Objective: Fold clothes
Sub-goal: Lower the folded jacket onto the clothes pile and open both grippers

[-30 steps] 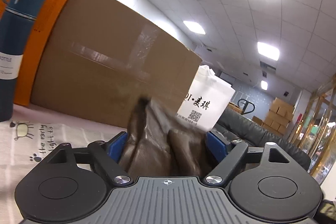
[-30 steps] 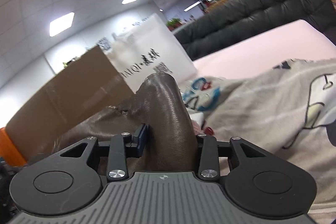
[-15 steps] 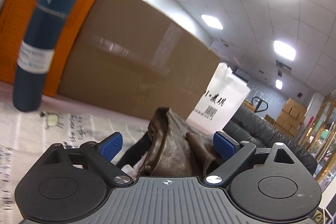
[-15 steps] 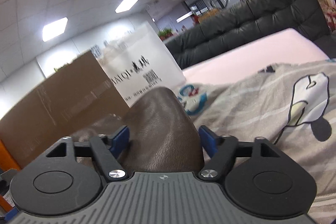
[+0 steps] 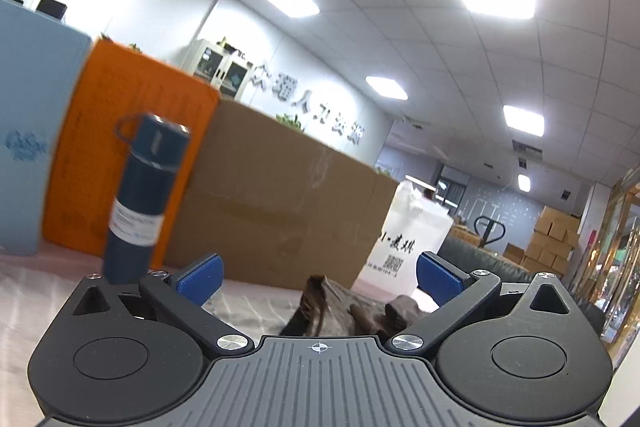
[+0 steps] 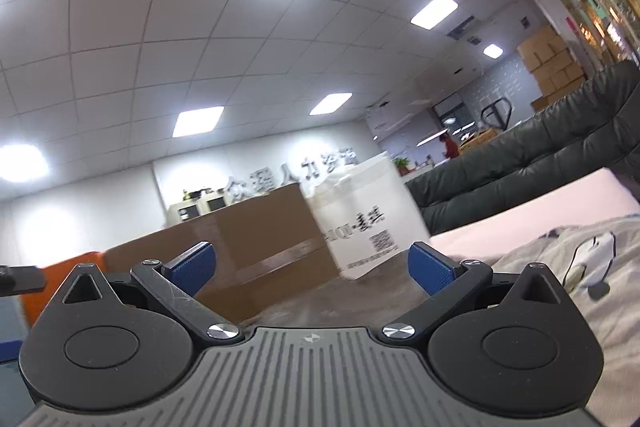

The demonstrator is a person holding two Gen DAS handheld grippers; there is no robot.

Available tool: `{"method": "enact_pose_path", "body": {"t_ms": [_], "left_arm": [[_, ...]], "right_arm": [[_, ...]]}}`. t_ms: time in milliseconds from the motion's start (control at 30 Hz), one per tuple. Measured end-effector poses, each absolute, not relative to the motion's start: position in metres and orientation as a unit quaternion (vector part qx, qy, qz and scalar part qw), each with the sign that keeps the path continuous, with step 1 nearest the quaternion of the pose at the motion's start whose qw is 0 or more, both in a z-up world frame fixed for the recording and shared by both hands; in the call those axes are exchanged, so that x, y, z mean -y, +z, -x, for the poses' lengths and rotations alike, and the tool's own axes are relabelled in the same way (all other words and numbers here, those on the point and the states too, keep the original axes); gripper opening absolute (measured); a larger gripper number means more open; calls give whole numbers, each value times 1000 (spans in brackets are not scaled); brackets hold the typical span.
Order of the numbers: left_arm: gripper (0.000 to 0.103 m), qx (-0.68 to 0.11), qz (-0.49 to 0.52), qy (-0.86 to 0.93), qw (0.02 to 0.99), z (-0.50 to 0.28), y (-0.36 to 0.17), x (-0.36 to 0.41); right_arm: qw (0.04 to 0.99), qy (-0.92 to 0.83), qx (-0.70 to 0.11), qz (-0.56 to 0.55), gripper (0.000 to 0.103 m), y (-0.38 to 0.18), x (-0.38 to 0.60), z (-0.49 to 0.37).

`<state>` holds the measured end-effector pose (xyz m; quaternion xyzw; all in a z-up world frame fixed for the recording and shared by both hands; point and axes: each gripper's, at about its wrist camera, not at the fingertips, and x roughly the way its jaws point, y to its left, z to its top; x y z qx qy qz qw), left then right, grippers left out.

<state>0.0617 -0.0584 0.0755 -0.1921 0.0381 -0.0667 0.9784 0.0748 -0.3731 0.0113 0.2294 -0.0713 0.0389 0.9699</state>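
Note:
A dark brown leather-like garment [image 5: 352, 313] lies crumpled on the table, low between my left gripper's fingers, free of them. My left gripper [image 5: 320, 277] is open and empty, raised above it. My right gripper [image 6: 312, 269] is open and empty too; a blurred brown strip of the garment [image 6: 320, 303] shows low between its fingers. A grey printed cloth [image 6: 592, 267] with cartoon drawings lies to the right in the right wrist view and shows pale at the left in the left wrist view [image 5: 24, 303].
A large cardboard box [image 5: 280, 207] stands behind the garment, with a white printed bag [image 5: 408, 239] to its right. A dark blue flask [image 5: 140, 199] stands upright at the left before an orange board [image 5: 120, 147]. A dark sofa [image 6: 540, 155] lies beyond the pink table [image 6: 540, 207].
Both grippers opened and let go of the brown garment, then lifted and drew back. The garment dropped onto the table.

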Motion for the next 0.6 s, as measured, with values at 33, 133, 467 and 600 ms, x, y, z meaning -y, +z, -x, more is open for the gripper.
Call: {"method": "enact_pose_path", "body": {"t_ms": [33, 133, 467, 600], "left_arm": [[103, -32, 186, -66, 980, -54, 79, 54], [103, -11, 161, -63, 985, -30, 91, 43], [103, 31, -48, 10, 998, 41, 129, 20], [103, -4, -109, 26, 994, 44, 126, 16]], "right_arm": [[968, 45, 67, -237, 103, 13, 368, -66], [963, 66, 46, -258, 103, 24, 352, -43], [965, 128, 4, -228, 103, 67, 272, 29], [977, 113, -2, -180, 103, 72, 242, 45]]}}
